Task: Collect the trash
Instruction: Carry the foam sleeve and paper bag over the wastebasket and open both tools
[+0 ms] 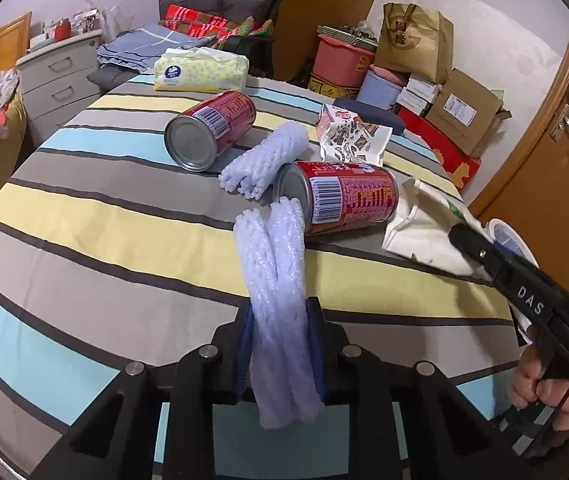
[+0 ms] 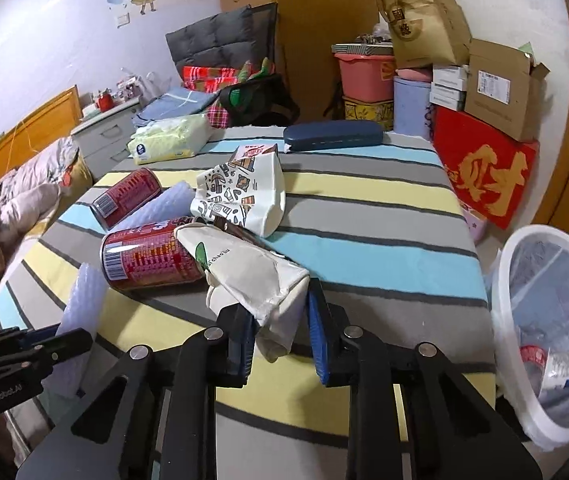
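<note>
My left gripper is shut on a pale foam net sleeve and holds it over the striped table. My right gripper grips the end of a white paper bag that lies against the near red can. A second red can, another foam sleeve and a patterned paper carton lie farther back. A white trash bin with a clear liner stands off the table's right edge.
A tissue pack and a blue case sit at the table's far side. Boxes, a pink tub and a paper bag are stacked along the right wall. A bed and drawer unit stand on the left.
</note>
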